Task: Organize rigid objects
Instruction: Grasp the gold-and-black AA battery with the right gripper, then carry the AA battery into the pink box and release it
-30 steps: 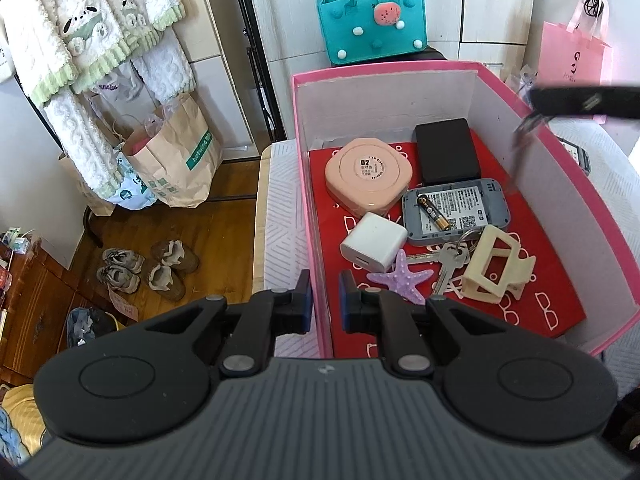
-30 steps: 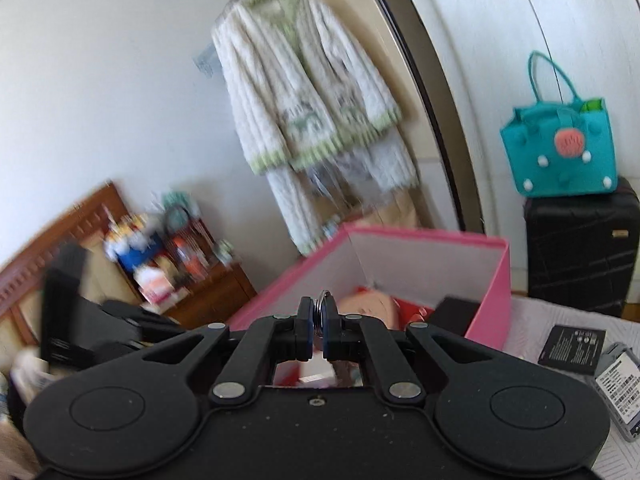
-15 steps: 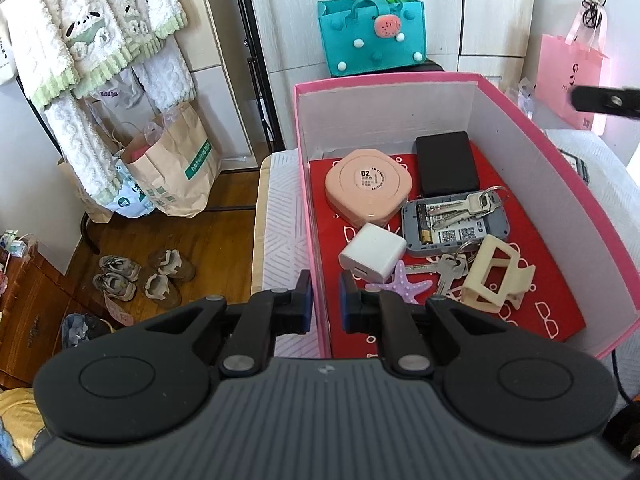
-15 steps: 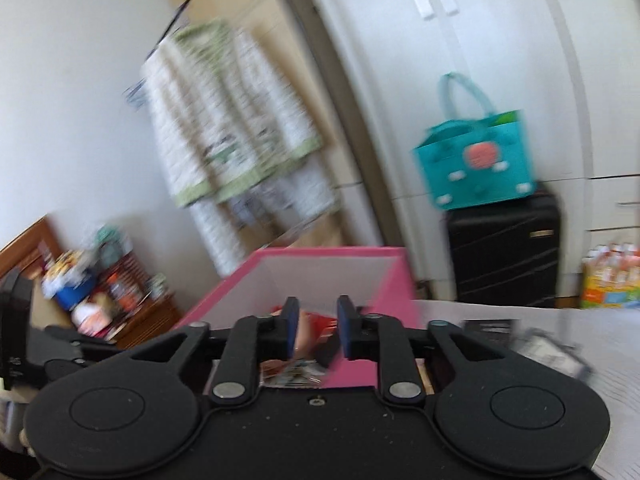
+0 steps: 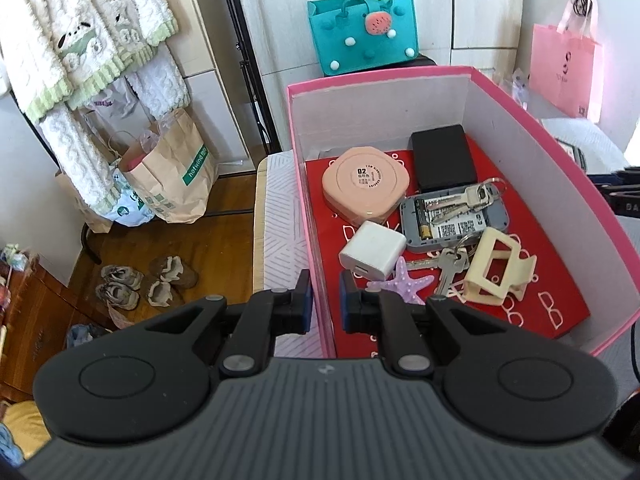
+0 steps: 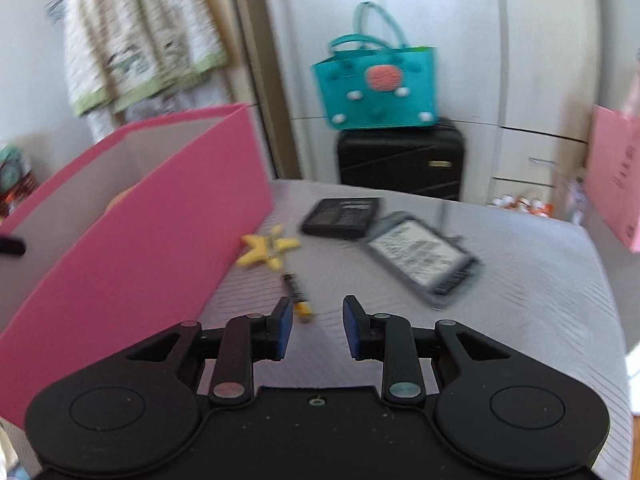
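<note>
Keys (image 5: 466, 200) lie inside the pink box (image 5: 316, 216), whose wall the left gripper (image 5: 324, 304) clamps. Right gripper (image 6: 316, 326), jaws just parted, empty, nears the battery (image 6: 297, 296); straddle it squarely before closing.

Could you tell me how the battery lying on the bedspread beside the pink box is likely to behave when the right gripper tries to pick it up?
The battery is a small cylinder, so it will probably roll if nudged sideways. It looks rigid, so it should take a firm pinch. Its smooth casing may slip between the pads; the right gripper, open and empty, would likely do best closing across its width.
</note>
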Demonstrator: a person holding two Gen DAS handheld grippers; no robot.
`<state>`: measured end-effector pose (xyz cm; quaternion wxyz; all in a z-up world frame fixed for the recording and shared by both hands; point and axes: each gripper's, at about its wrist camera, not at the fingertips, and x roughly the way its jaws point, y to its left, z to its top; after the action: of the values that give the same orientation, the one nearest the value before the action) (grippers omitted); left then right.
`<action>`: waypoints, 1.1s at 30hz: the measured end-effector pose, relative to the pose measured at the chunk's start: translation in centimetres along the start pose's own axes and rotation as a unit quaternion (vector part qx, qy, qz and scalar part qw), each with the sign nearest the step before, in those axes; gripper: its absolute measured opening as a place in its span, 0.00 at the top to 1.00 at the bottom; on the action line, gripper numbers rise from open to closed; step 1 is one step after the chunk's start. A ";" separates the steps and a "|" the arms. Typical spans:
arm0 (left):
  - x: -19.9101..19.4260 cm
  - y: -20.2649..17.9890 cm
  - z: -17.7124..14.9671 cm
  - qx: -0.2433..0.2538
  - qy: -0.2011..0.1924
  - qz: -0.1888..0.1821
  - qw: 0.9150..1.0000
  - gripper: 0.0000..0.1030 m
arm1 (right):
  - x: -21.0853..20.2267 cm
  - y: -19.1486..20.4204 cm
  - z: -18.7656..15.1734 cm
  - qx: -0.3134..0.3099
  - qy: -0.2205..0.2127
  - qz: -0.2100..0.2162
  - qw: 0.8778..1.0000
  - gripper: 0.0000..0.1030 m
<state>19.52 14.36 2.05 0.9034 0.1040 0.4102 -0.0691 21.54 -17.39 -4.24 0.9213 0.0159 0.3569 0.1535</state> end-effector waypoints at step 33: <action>0.2 -0.1 -0.5 0.006 0.002 -0.002 1.000 0.89 | -1.0 2.3 0.5 -0.005 -0.037 -0.044 0.998 0.90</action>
<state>19.33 14.40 1.58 0.9018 0.1087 0.4118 -0.0729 20.53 -15.43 -2.93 0.9399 0.0010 0.3219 0.1141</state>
